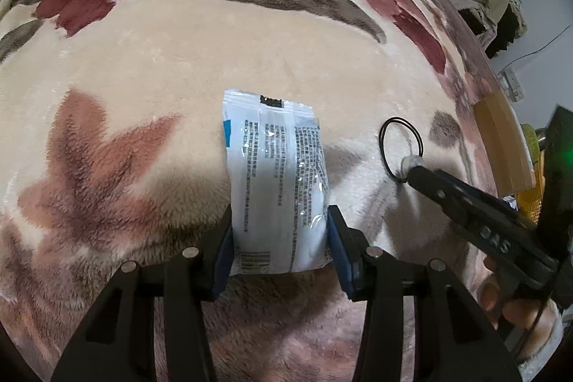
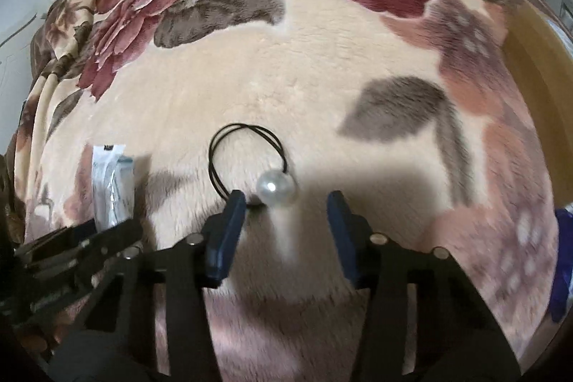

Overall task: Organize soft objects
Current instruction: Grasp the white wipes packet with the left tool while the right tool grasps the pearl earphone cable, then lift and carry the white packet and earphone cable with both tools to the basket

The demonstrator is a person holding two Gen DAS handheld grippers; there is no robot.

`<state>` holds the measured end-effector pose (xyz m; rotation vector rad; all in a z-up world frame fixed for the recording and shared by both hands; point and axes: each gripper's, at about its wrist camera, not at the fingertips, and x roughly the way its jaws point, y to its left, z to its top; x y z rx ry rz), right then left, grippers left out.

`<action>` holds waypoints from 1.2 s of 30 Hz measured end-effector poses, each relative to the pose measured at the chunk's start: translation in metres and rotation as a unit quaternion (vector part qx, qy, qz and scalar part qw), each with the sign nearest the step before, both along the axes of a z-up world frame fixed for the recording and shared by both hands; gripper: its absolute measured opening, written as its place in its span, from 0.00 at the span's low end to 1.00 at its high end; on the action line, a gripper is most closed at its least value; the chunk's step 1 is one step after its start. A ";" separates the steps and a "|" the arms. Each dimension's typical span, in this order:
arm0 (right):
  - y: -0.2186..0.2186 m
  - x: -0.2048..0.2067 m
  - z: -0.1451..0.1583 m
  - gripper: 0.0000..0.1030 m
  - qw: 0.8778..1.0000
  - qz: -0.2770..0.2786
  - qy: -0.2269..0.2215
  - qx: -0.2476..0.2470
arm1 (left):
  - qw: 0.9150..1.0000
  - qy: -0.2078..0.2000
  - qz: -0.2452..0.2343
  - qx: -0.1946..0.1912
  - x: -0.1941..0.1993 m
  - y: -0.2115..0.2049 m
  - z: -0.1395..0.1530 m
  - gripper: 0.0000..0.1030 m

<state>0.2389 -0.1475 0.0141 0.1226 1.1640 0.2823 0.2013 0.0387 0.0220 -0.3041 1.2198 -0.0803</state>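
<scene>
The left tongs [image 1: 279, 238] are clamping a white plastic packet [image 1: 275, 181] by its two long edges, the blue pads pressing against its sides near the packet's near end. The packet is lying flat on the floral plush blanket [image 1: 143, 77], printed back facing up, its long axis running from near to far and leaning slightly left at the far end, where a dark label strip is showing along the sealed edge. A barcode is sitting at the near end, between the pads.

To the right of the packet, apart from it, a black hair tie [image 2: 247, 163] with a pearl bead [image 2: 277, 187] is resting on the same blanket. Its loop is lying flat, stretching away from the bead toward the far left, with the bead at the near right end.

The right tongs [image 2: 286, 203] are standing partly open around the bead: the left pad is touching or overlapping the elastic loop just beside the bead, while the right pad is standing clear of it with blanket showing between. Nothing is gripped there yet. A hand [image 1: 508, 299] is holding the right tool.
</scene>
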 end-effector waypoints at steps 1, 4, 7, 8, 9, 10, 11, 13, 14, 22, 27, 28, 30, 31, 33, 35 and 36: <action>0.002 0.001 -0.001 0.45 1.000 0.003 -0.003 0.004 | 1.000 -0.001 -0.002 0.000 0.000 0.000 -0.001 0.47; 0.011 0.003 -0.004 0.34 1.000 0.019 -0.008 0.003 | 1.000 0.000 -0.003 -0.004 -0.001 0.002 -0.002 0.48; 0.013 0.007 -0.011 0.24 1.000 0.016 -0.003 -0.008 | 1.000 0.003 0.001 -0.009 0.001 0.003 -0.004 0.48; 0.012 0.007 -0.012 0.24 1.000 0.013 -0.006 -0.006 | 1.000 0.004 0.002 -0.011 0.000 0.004 -0.005 0.48; 0.011 0.005 -0.011 0.24 1.000 0.011 -0.008 -0.003 | 1.000 0.005 0.003 -0.013 0.000 0.004 -0.005 0.48; 0.009 0.002 -0.009 0.24 1.000 0.009 -0.012 0.000 | 1.000 0.004 0.003 -0.013 -0.001 0.004 -0.004 0.48; 0.008 0.000 -0.008 0.24 1.000 0.010 -0.012 0.003 | 1.000 0.003 0.002 -0.012 -0.003 0.004 -0.003 0.48; 0.003 -0.010 -0.004 0.24 1.000 0.011 -0.009 0.010 | 1.000 0.004 0.001 -0.008 -0.006 0.003 -0.002 0.48; 0.002 -0.015 -0.002 0.24 1.000 0.012 -0.006 0.011 | 1.000 0.005 0.001 -0.008 -0.007 0.003 -0.002 0.48; -0.013 -0.060 0.008 0.24 1.000 0.014 0.013 0.009 | 1.000 0.007 -0.006 0.007 -0.033 -0.005 0.009 0.48; -0.026 -0.088 0.017 0.24 1.000 0.008 0.012 0.007 | 1.000 0.002 -0.019 0.016 -0.054 -0.016 0.020 0.48; -0.027 -0.091 0.018 0.24 1.000 0.008 0.012 0.007 | 1.000 0.003 -0.020 0.018 -0.057 -0.018 0.022 0.48; -0.029 -0.098 0.021 0.24 1.000 0.007 0.011 0.005 | 0.999 0.003 -0.024 0.021 -0.066 -0.022 0.025 0.48; -0.030 -0.101 0.022 0.24 1.000 0.006 0.011 0.004 | 0.999 0.004 -0.025 0.023 -0.070 -0.024 0.026 0.48; -0.031 -0.107 0.023 0.24 1.000 0.003 0.012 0.004 | 0.999 0.003 -0.027 0.025 -0.078 -0.026 0.028 0.48; -0.031 -0.112 0.024 0.24 1.000 0.002 0.011 0.004 | 0.999 0.003 -0.029 0.030 -0.084 -0.028 0.029 0.48; -0.031 -0.115 0.025 0.24 1.000 0.002 0.011 0.004 | 0.999 0.003 -0.030 0.033 -0.087 -0.029 0.031 0.48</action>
